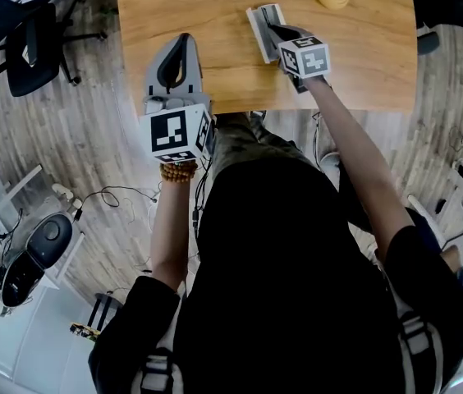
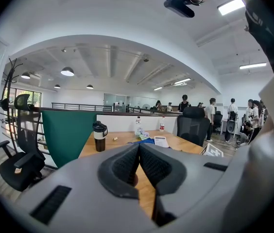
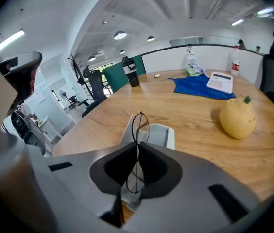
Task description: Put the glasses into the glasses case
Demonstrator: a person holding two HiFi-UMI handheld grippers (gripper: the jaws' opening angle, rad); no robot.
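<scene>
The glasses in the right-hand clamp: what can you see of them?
The glasses have a thin dark wire frame with round clear lenses. The right gripper is shut on them near the bridge, holding them edge-on and upright, one lens above the jaws, one below. They hang over the open pale grey case on the wooden table; contact with it is unclear.

A yellow fruit sat on the wooden table, a blue cloth and dark tumbler farther back.
</scene>
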